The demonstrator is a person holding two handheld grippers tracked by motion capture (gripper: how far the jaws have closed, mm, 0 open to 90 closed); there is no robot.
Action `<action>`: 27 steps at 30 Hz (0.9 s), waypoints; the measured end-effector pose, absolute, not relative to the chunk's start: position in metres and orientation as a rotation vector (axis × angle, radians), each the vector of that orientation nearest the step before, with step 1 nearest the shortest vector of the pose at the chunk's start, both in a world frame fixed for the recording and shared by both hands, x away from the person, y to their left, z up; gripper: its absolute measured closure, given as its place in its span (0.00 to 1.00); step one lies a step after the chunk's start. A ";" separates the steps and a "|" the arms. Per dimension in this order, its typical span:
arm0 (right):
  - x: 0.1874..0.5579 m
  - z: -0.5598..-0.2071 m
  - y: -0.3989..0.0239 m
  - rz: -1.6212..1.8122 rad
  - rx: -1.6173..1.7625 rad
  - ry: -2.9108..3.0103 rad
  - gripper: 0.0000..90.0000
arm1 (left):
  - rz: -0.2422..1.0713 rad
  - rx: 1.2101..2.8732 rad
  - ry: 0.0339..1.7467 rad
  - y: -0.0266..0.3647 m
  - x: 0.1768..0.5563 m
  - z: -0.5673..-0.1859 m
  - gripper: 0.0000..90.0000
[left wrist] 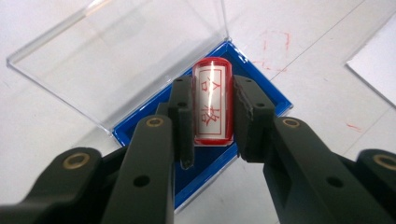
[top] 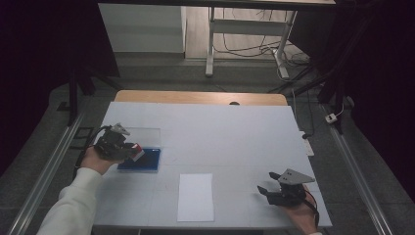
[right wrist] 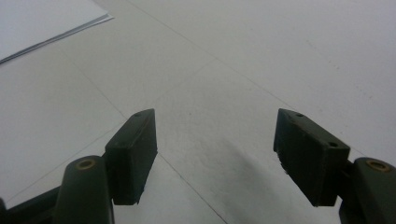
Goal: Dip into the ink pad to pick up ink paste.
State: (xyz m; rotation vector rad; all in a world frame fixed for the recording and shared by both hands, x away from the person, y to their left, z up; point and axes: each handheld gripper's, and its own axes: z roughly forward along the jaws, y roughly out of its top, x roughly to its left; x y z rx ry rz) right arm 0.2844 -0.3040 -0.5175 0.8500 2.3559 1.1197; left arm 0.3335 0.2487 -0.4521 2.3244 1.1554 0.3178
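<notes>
Left gripper (left wrist: 212,116) clamps a small red stamp (left wrist: 212,100) by its sides above the blue ink-pad case (left wrist: 273,95); the stamp is judged light, rigid and slippery. Right gripper (right wrist: 215,154) is open and empty.

A dim lab or test room: beyond the left gripper (top: 132,148), a white-covered worktable (top: 230,127), metal floor rails (top: 54,161), a bare desk frame (top: 249,34), loose cables (top: 244,49).

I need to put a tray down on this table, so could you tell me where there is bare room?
The far half of the table is bare, beyond the ink pad and paper. So is the strip between the paper and the right gripper. The near-left is crowded: the left gripper holds a stamp over the open pad.
</notes>
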 end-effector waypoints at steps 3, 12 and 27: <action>0.285 -0.518 -0.304 1.115 0.847 2.358 0.33 | 0.310 2.341 1.158 0.247 0.335 -0.452 0.79; 0.284 -0.518 -0.306 1.115 0.857 2.356 0.33 | 0.294 2.374 1.180 0.244 0.339 -0.460 0.79; 0.285 -0.518 -0.306 1.120 0.856 2.353 0.33 | 0.288 2.413 1.201 0.236 0.346 -0.473 0.79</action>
